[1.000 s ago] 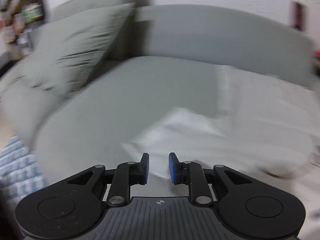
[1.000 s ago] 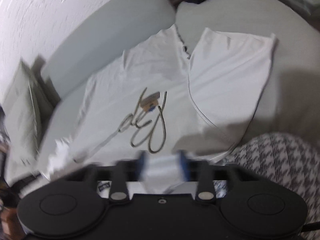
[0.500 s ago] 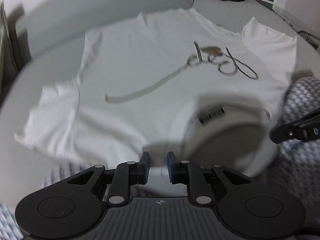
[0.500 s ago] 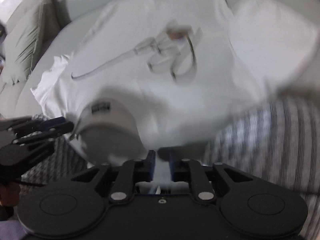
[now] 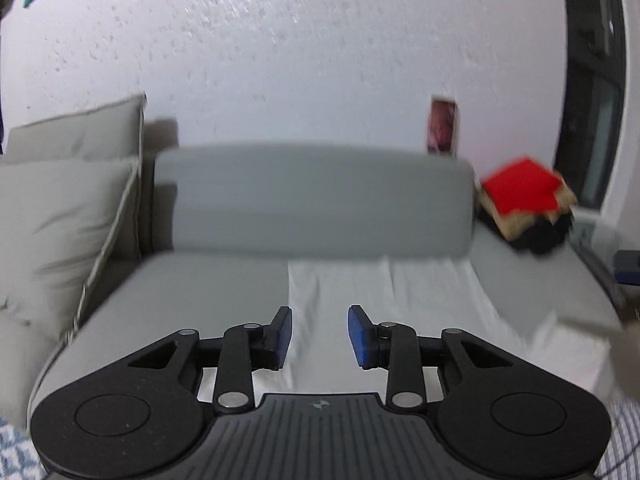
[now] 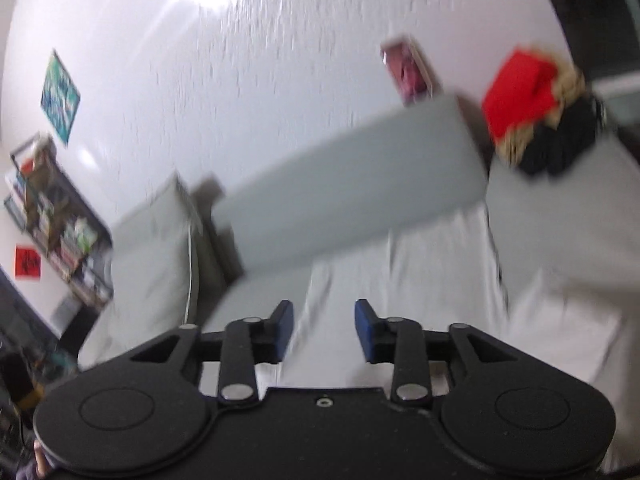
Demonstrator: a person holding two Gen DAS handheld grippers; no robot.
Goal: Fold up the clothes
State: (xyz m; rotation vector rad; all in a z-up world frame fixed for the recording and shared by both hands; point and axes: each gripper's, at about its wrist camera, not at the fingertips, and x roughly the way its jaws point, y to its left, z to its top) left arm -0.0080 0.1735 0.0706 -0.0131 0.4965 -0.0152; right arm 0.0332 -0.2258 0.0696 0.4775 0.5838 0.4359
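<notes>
— What does your left camera show?

— My left gripper is spread wide with nothing between its blue pads. It points over the grey sofa toward the back cushion. The white shirt lies flat on the seat just beyond the pads, reaching up to the back cushion. Two pillows lean at the left end. At the far right end sits a pile of clothes, red on top, black beneath. The picture is blurred.

— And the right camera?

— My right gripper is also wide apart and holds nothing. The view is tilted and blurred. The shirt lies on the sofa seat ahead of the pads, one edge against the back cushion. The pile is at upper right, a pillow at left, and a shelf stands against the wall farther left.
</notes>
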